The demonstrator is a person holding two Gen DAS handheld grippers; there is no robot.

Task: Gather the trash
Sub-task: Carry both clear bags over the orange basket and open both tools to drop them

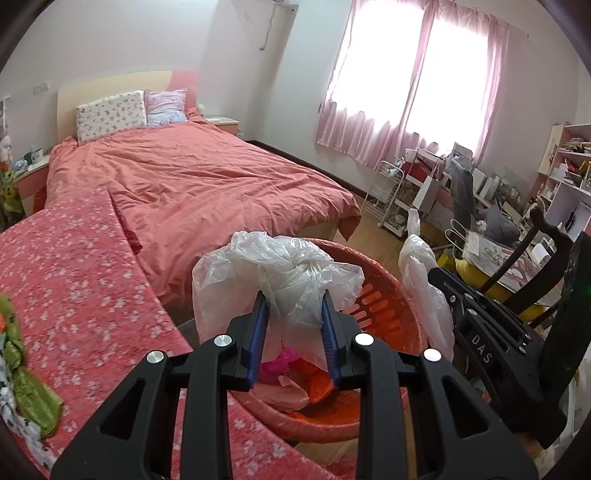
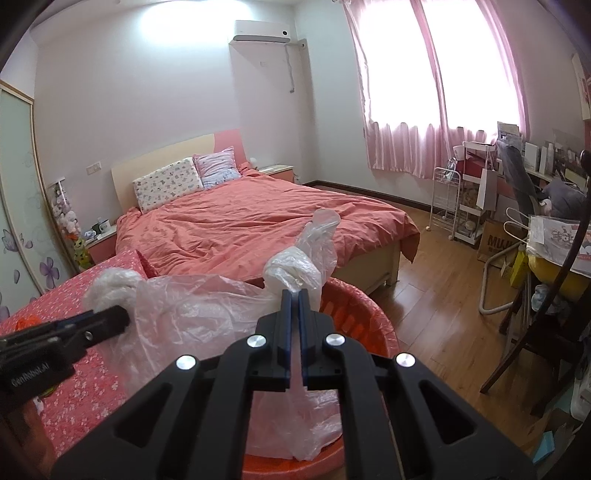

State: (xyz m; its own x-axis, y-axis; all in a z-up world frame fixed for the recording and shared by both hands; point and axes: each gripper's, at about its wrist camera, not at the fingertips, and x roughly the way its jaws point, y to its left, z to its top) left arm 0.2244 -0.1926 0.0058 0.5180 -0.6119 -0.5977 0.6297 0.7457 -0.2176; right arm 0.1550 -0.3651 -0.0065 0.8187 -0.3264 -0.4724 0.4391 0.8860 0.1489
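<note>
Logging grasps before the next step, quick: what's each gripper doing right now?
Left gripper: closed on a bunched handle of the clear plastic bag.
Right gripper: closed on the bag's other handle.

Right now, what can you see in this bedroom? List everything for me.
Plastic bag: one, clear, lining the basket, its two handles gathered and held up.
Basket: one, red slotted plastic, on the floor by the bed, coloured trash inside.
Bed: one, salmon duvet, against the back wall.
Pillows: two, floral white and pale blue, at the headboard.
Floral cover: one, pink, nearest left.
Curtains: pink, over the window.
Air conditioner: one, white, high on the wall.
Wire rack: one, white, under the window.
Left gripper: fingers around one handle.
Right gripper: fingers pinching the other.
</note>
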